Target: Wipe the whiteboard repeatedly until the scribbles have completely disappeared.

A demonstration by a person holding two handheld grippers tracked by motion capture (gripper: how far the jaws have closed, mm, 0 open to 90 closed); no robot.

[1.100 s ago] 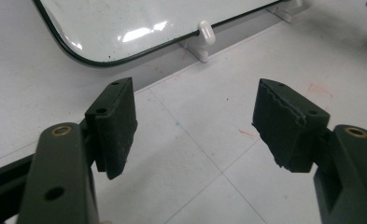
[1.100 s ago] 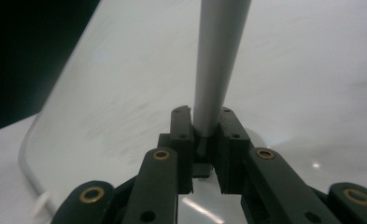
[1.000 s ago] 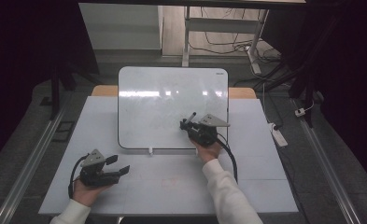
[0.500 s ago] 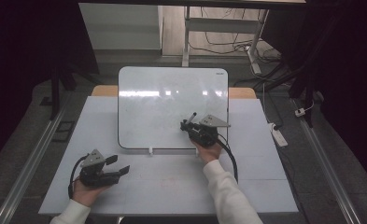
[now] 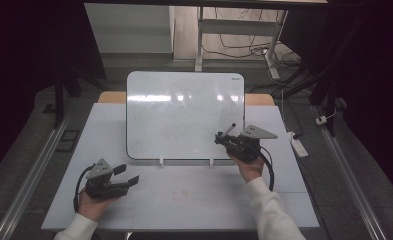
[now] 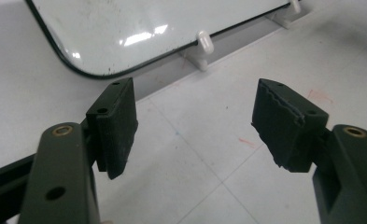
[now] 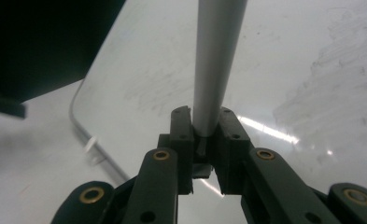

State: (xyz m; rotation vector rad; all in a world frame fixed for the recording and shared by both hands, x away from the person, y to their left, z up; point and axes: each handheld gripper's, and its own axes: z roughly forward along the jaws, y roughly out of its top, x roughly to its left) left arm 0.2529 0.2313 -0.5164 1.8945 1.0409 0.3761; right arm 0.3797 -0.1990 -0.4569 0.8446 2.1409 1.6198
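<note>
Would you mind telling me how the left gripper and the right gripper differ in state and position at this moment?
The left gripper is open with nothing between its jaws; the right gripper is shut on a grey marker. The left gripper sits low over the table, in front of the whiteboard; the right gripper is over the whiteboard's lower right corner. Both are hand-held with black jaws.

A slim grey marker [image 7: 215, 65], a smooth round barrel, is clamped at its lower end between the two black jaws of the right gripper [image 5: 227, 139]. It sticks out beyond the jaws, slanting up over the lower right corner of the whiteboard [image 5: 184, 112]. The whiteboard is a white rectangle with rounded corners and a thin dark rim, propped leaning back on small white feet, its glossy surface showing faint wiped smudges.
</note>
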